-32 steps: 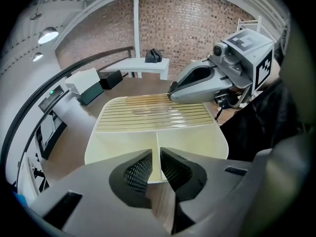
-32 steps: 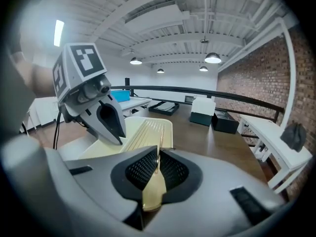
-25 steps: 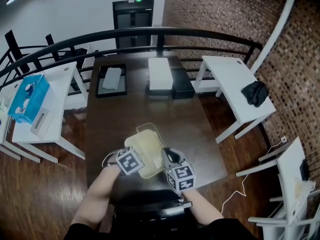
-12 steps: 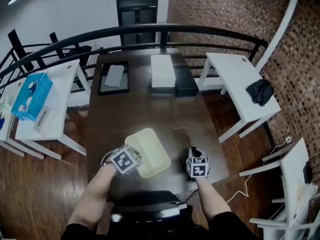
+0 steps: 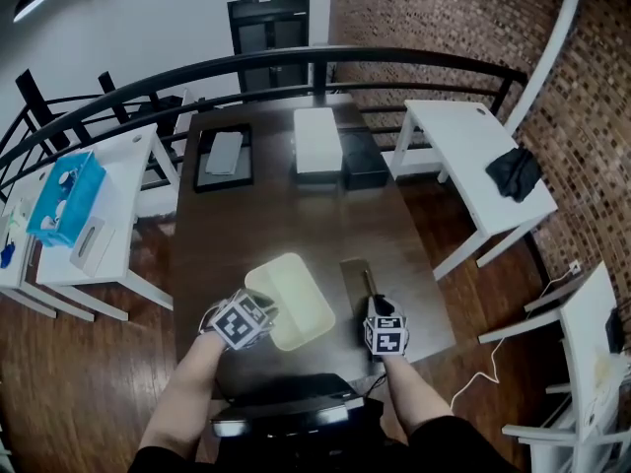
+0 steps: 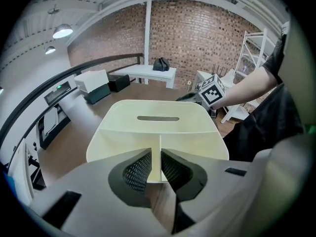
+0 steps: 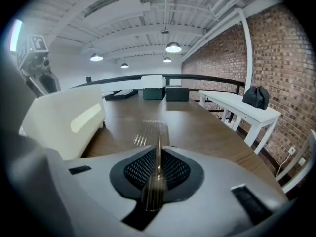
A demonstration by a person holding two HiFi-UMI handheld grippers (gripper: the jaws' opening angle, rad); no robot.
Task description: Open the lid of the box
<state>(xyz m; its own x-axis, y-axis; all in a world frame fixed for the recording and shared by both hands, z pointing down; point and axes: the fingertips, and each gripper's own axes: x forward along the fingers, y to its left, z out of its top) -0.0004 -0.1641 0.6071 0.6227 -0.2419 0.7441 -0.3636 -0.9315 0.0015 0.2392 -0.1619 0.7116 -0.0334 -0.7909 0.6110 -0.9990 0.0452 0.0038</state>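
A cream plastic box (image 5: 294, 299) stands open on the dark wooden table (image 5: 256, 225), near its front edge. My left gripper (image 5: 262, 313) is shut on the box's near wall (image 6: 159, 152); the slot handle in the far wall (image 6: 158, 118) faces the left gripper view. The clear lid (image 5: 353, 272) lies flat and low over the table just right of the box. My right gripper (image 5: 371, 302) is shut on the lid's near edge (image 7: 157, 149), seen edge-on between the jaws. The box (image 7: 64, 122) stands to the left in the right gripper view.
At the table's far end sit a white box (image 5: 317, 141), a black box (image 5: 363, 166) and a black tray (image 5: 224, 156). White side tables (image 5: 473, 156) flank the table; a black railing (image 5: 296, 67) runs behind it. A black chair (image 5: 286, 412) is at the near edge.
The right gripper has carried the clear lid off the box, rightward and down to the table beside it. The left gripper has kept its hold on the box.
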